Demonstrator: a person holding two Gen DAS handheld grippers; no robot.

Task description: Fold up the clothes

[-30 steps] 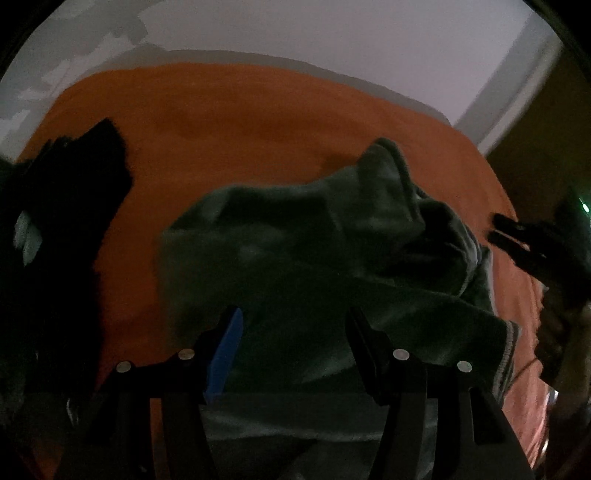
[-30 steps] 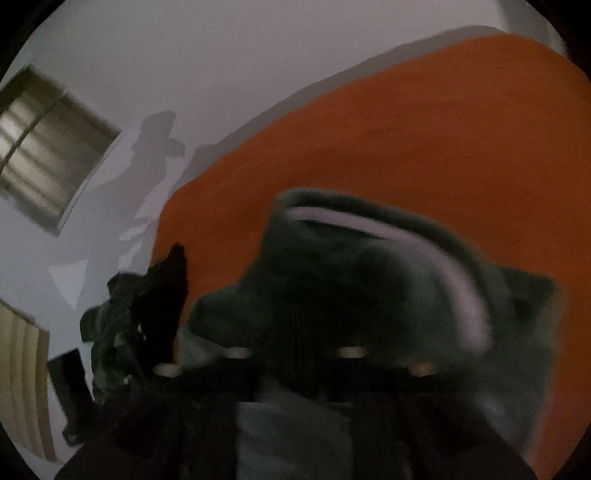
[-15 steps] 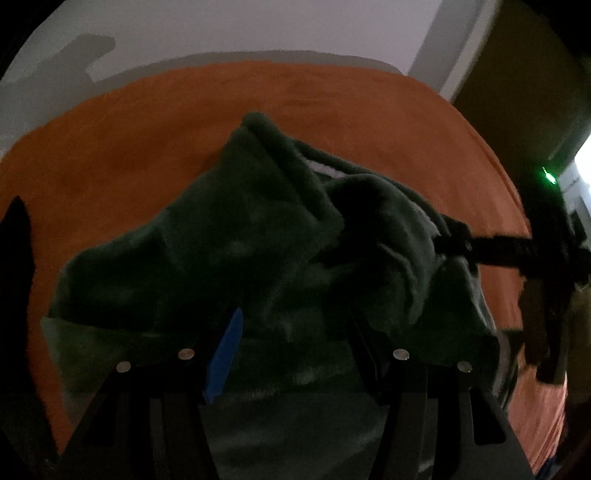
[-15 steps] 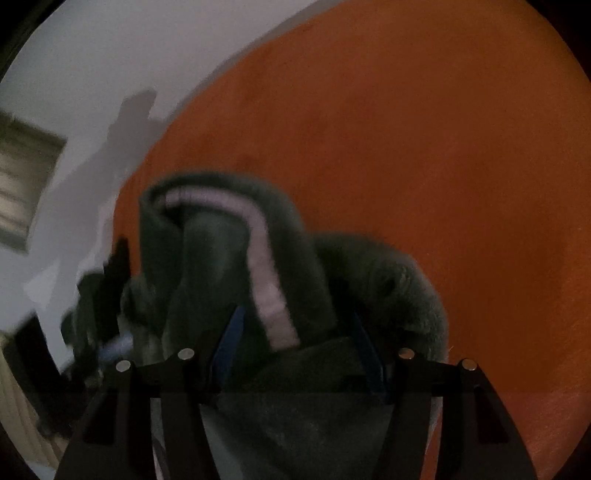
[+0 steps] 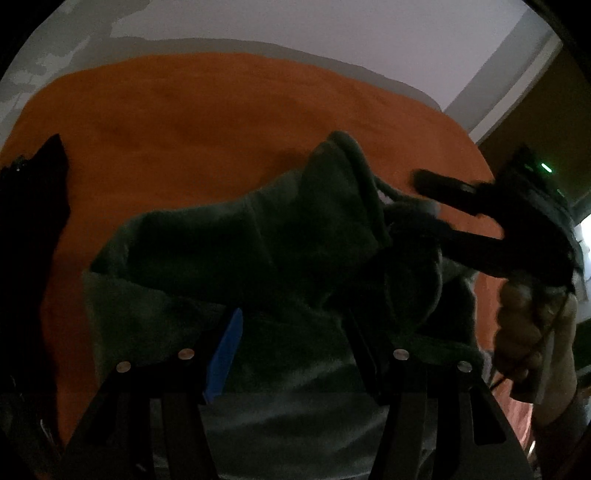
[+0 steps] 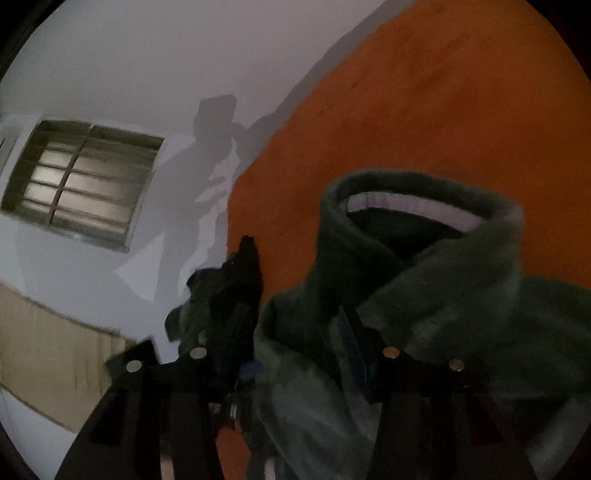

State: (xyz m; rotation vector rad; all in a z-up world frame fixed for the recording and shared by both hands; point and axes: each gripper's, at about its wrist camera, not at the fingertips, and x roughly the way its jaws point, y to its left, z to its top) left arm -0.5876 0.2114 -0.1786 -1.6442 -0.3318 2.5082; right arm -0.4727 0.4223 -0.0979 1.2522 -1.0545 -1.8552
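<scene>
From my left wrist camera, the orange bedspread [image 5: 207, 122] runs clear and flat beyond the garment up to the white wall [image 5: 332, 33], so I have open room ahead; a black heap of clothes [image 5: 29, 229] crowds the left edge. The green fleece garment [image 5: 258, 251] lies bunched in the middle of the bed and drapes over my left gripper [image 5: 295, 332], whose fingers stand apart with fleece between them; whether they pinch it I cannot tell. To the right, my right gripper [image 5: 461, 221] pokes into the bunched cloth, with a hand [image 5: 532, 332] on its handle. From my right wrist camera, bare orange stretches to the upper right, the wall carries a barred window [image 6: 85, 181] and shadows, and the dark heap sits at the bed's left border. The garment's collar with its pale inner band [image 6: 413, 206] rises ahead, and fleece fills the gap between the parted fingers, hiding the grip.
</scene>
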